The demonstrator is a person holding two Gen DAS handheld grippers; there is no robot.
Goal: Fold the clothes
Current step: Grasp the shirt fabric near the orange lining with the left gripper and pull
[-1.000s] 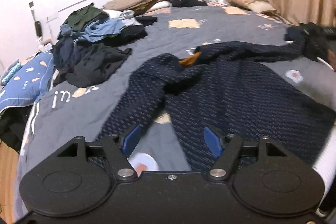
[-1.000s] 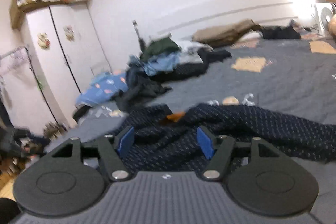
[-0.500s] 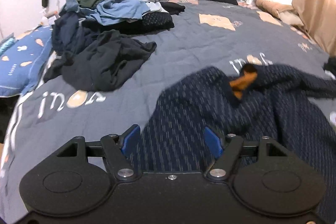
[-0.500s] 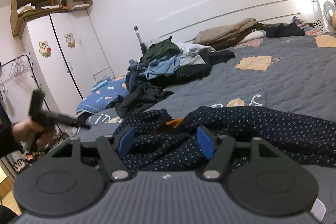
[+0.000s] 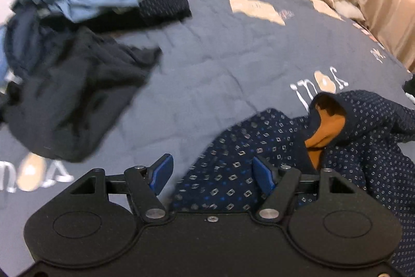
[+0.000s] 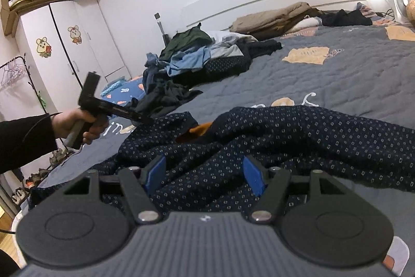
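Both claws released over the navy dotted shirt (image 5: 233, 173) on the bed (image 5: 220, 56).

We read "you" (image 5: 319, 85) stitched on the quilt; our left claw (image 5: 210, 173) and right claw (image 6: 202, 174) grip nothing, a clothes heap (image 6: 197, 59) piled at ten o'clock.

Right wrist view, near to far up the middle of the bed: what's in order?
Right gripper, jaws open → dotted navy garment → bare grey quilt → clothes pile → white headboard.
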